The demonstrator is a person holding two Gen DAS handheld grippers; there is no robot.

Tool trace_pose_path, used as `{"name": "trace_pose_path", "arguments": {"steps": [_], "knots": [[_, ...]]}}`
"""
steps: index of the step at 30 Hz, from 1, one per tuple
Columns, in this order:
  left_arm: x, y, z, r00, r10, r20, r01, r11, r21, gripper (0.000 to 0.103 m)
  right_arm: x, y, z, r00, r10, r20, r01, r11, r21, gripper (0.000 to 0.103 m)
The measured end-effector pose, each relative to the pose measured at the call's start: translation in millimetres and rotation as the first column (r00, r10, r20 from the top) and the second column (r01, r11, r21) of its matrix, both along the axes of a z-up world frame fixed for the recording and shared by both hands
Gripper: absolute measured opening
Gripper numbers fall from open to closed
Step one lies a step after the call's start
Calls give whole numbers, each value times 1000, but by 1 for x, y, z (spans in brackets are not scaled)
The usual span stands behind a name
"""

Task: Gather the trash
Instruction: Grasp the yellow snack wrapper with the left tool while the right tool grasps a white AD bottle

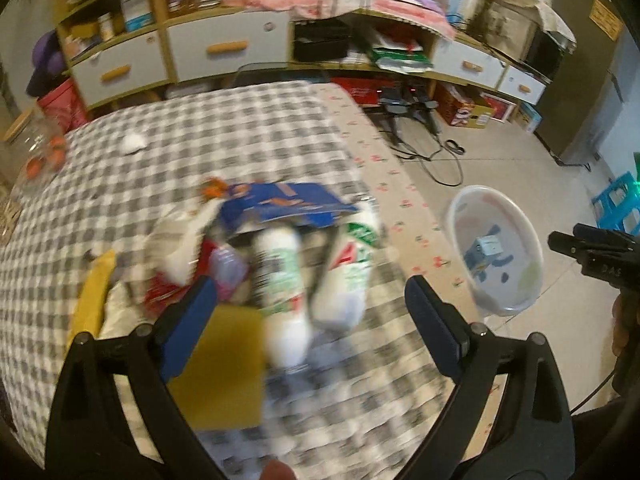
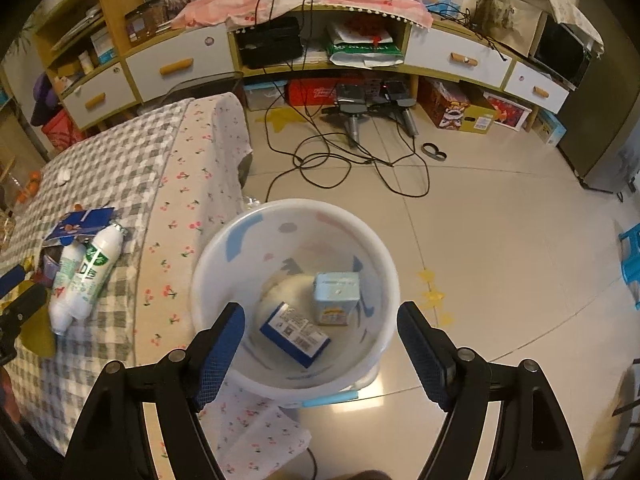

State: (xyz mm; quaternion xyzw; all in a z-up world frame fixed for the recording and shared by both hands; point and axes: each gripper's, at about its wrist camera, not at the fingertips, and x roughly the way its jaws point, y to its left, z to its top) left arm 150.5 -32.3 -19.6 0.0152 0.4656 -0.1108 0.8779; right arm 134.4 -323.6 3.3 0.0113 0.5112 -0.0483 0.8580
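A pile of trash lies on the checked tablecloth point(image 1: 200, 152): two white plastic bottles point(image 1: 284, 280) with green labels, a blue packet point(image 1: 288, 204), yellow wrappers point(image 1: 228, 364) and red scraps. My left gripper point(image 1: 312, 304) is open and empty just above the bottles; this view is blurred. The white bin point(image 2: 296, 292) stands on the floor beside the table, with a blue carton point(image 2: 296, 336) and a light blue box point(image 2: 336, 296) inside. My right gripper point(image 2: 320, 340) is open and empty right over the bin. The bin also shows in the left wrist view point(image 1: 496, 248).
A crumpled white tissue point(image 1: 134, 142) lies farther back on the table, and a jar with oranges point(image 1: 44, 152) stands at its left edge. Cables point(image 2: 340, 152) and chargers lie on the tiled floor by the cabinets. A blue stool point(image 2: 632, 260) stands at the right.
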Motion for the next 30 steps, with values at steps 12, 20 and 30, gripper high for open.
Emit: {"name": "trace_pose_path", "arguments": {"steps": [12,20,30], "knots": [[1,81,2,989,145,-36,-146,989,-3,95,2,44,4,998,63,9,-64,996,56,80],[15,143,-19,961,252,-113,-256,966,-26,94,12,73,1,996,87,2,-87,991,99,80],[23,177,-44,931,304,-201,-326,941,-89,80,29,116,-7,992,128,-14,-125,982,143,80]]}}
